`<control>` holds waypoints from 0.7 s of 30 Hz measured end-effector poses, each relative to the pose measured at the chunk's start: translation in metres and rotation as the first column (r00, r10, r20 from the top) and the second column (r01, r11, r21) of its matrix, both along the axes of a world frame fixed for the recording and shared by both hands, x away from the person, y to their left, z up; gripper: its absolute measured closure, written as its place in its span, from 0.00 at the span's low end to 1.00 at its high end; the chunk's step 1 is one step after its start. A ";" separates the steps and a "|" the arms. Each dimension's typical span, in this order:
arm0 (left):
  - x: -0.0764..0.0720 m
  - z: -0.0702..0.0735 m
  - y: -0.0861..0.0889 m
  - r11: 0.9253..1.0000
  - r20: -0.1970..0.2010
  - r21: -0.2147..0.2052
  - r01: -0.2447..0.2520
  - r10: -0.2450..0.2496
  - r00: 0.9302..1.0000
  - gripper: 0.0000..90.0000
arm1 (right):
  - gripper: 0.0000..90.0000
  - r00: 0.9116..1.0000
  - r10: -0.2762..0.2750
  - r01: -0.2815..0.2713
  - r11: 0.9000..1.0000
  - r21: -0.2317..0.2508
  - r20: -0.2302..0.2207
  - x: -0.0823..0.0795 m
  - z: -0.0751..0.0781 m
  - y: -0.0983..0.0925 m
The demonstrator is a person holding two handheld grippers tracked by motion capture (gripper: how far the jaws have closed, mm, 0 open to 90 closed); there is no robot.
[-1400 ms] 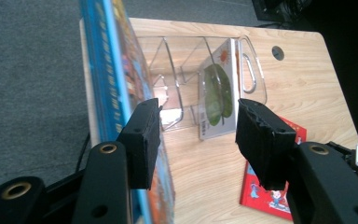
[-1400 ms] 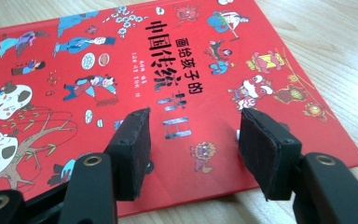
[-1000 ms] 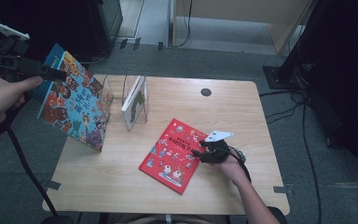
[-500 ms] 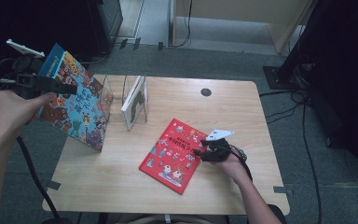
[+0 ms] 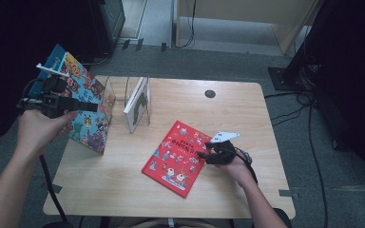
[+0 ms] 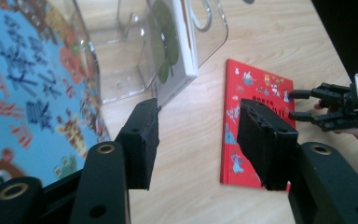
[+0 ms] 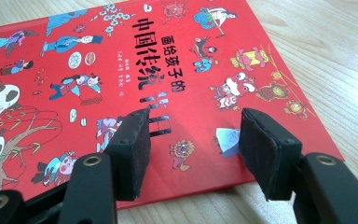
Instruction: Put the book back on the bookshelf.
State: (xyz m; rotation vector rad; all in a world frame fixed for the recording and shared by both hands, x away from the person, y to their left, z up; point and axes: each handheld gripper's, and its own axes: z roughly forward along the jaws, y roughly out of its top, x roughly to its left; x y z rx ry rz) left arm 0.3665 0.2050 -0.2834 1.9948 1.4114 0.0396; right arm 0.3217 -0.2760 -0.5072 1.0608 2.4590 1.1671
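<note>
On the wooden table a red picture book lies flat, and the right gripper rests over its near edge with jaws spread, nothing pinched between them. Off the table's left edge, the left gripper hovers beside a blue picture book that stands tilted against a clear plastic book stand; its jaws gape open, empty.
</note>
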 end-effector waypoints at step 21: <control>-0.011 -0.069 -0.039 0.995 -0.004 0.030 0.093 -0.093 0.996 0.54 | 0.49 1.000 -0.002 0.002 1.000 -0.002 0.001 0.000 0.000 0.000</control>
